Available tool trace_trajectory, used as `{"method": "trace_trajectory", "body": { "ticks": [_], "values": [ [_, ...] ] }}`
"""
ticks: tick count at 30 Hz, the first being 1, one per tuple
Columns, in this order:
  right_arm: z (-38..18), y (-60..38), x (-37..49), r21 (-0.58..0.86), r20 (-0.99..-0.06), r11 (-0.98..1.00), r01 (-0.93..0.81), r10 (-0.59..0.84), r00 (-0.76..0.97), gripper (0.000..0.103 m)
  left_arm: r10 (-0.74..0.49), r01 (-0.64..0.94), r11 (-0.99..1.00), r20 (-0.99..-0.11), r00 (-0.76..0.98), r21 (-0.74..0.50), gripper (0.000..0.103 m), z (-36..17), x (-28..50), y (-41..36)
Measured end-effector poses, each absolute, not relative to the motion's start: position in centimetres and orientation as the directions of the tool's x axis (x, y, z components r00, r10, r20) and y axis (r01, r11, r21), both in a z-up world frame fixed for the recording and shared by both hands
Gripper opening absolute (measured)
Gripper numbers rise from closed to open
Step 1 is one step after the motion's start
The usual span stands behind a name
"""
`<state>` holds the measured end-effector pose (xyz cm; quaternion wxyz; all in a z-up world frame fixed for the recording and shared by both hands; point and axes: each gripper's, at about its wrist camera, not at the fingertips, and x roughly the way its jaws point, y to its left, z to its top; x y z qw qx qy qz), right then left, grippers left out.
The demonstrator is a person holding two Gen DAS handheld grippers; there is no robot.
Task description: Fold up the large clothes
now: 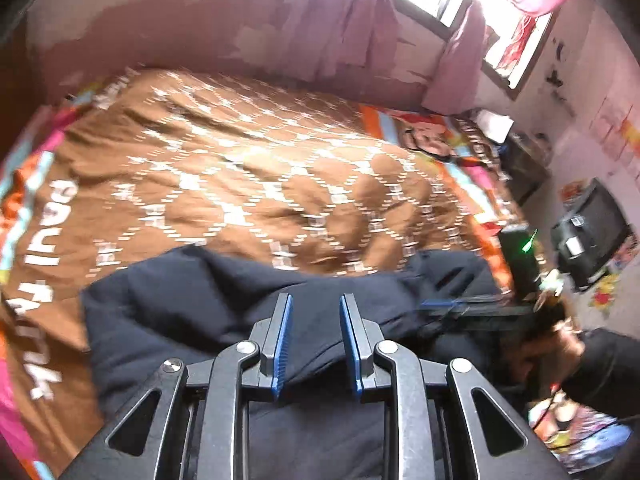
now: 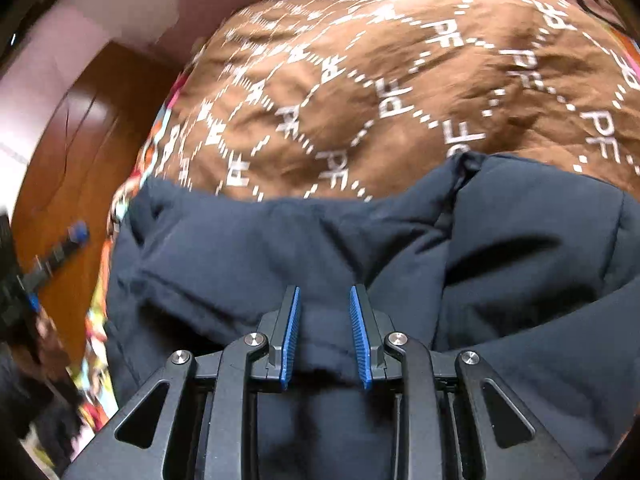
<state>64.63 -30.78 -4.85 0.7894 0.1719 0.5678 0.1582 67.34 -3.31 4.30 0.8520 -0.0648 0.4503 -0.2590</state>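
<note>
**Dark jacket on bed, both claws slightly parted**

Navy padded jacket [image 2: 280,248] lies rumpled at the near edge of the brown patterned blanket [image 1: 248,168]. Left gripper [image 1: 316,344] jaws stand narrowly apart above the fabric; contact cannot be told. Right gripper [image 2: 325,336] jaws likewise narrowly apart, with a fold of jacket between the pads; grip uncertain. Pink curtains [image 1: 344,20] hang beyond
</note>
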Motion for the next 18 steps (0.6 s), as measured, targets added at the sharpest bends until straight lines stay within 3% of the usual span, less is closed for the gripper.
{"method": "trace_trajectory", "body": {
  "ticks": [3,6,14,18],
  "values": [
    [-5.3,-30.2,65.0,0.412,-0.872,0.908,-0.077,0.417,0.255,0.023,-0.470,0.446,0.845,-0.808,0.355,-0.295,0.022,2.0,69.1,-7.3],
    [-6.4,-30.0,65.6,0.398,-0.895,0.916,-0.051,0.400,0.199,0.023,-0.297,0.488,0.858,-0.930,0.215,-0.161,0.017,-3.0,70.2,-10.7],
    [-9.9,-27.2,66.9,0.296,-0.947,0.943,-0.153,0.310,0.080,0.020,-0.294,0.443,0.874,-0.944,0.153,-0.200,0.009,-8.2,71.8,-9.9],
    [-11.2,-25.9,68.1,0.262,-0.957,0.957,-0.126,0.274,0.096,0.020,-0.303,0.375,0.901,-0.934,0.190,-0.216,0.007,-9.2,72.2,-9.7]
  ]
}}
